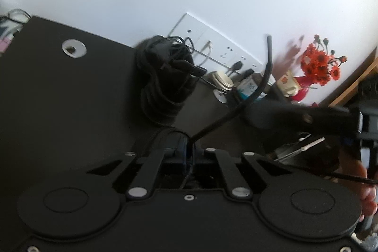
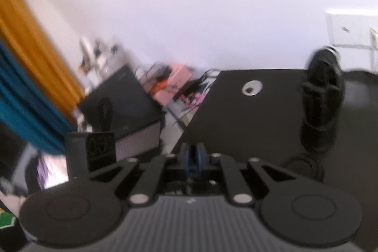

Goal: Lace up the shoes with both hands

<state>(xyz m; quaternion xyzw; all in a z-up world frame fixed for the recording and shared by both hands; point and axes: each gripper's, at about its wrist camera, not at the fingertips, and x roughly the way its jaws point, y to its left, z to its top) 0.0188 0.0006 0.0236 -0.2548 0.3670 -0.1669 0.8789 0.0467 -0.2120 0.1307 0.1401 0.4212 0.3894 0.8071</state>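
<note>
**Lace pinched in left fingers, shoe standing at back of counter**

Black shoe (image 1: 163, 86) on the dark counter (image 1: 59, 98), close to the white wall, just below the socket panel (image 1: 212, 39), toe end toward the camera in the left wrist view. Loose black cords bunched at its top. Well apart from both grippers.

Black lace (image 1: 259, 86) rising out of the left gripper (image 1: 187, 145), curving up and to the right, stiff tip standing free against the wall. Left fingers closed tight on the lace's lower end.

Right gripper (image 2: 193, 150) with a narrow gap between its blue-padded fingers, nothing visible in that gap; picture blurred. Same gripper also visible as a dark smeared bar at the right of the left wrist view, with part of a hand (image 1: 363, 193) behind it and a second dark strand (image 1: 349, 177) crossing in front of that hand; impossible to tell where that strand ends.

Round metal grommet (image 1: 74, 47) set in the counter left of the shoe. Right of the shoe, small jars (image 1: 223, 79) and a red vase of orange-red flowers (image 1: 319, 65) along the wall. In the right wrist view, beyond the counter's edge, an orange curtain (image 2: 23, 39) and a pink box (image 2: 174, 77), both blurred.
</note>
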